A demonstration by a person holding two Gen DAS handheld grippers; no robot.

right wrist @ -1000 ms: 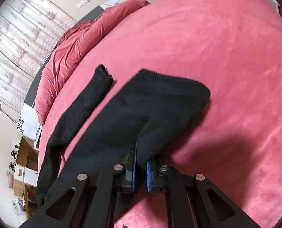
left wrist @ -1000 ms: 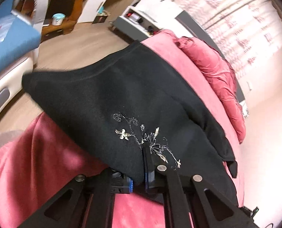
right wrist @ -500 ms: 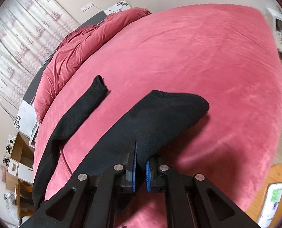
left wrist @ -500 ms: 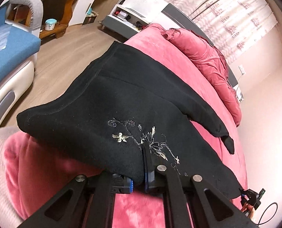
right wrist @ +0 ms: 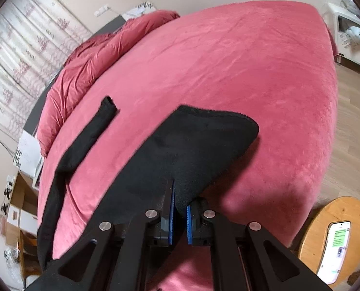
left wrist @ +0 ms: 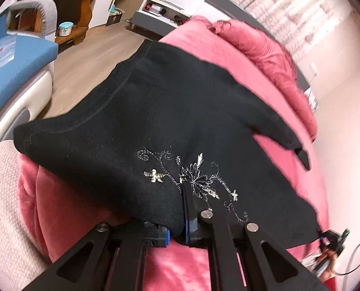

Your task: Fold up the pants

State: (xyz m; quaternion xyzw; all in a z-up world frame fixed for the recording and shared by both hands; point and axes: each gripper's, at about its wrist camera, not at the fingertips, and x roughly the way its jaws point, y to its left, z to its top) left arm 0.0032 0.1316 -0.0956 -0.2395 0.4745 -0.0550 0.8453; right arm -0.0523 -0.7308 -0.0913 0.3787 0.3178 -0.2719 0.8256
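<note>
Black pants (left wrist: 170, 111) with pale floral embroidery (left wrist: 192, 177) near the waist hang lifted over a pink bed (left wrist: 228, 55). My left gripper (left wrist: 177, 228) is shut on the waist edge beside the embroidery. In the right wrist view the same pants (right wrist: 199, 145) show one leg end raised, with my right gripper (right wrist: 180, 218) shut on its hem. The other leg (right wrist: 92, 131) trails flat across the pink bed cover (right wrist: 228, 72). At the lower right edge of the left wrist view the right gripper (left wrist: 332, 240) shows, with a hand behind it.
A rumpled pink duvet (right wrist: 90, 58) lies along the bed's head. Beside the bed are wooden floor (left wrist: 88, 60), a blue and white seat (left wrist: 15, 72) and a wooden shelf (left wrist: 66, 7). A round wooden stool (right wrist: 337, 230) with a phone (right wrist: 335, 249) stands at the bed's foot.
Both grippers carried the pants towards the foot of the bed: the stool and phone came into the right view, and the held leg end slid down the cover. Both grips held.
</note>
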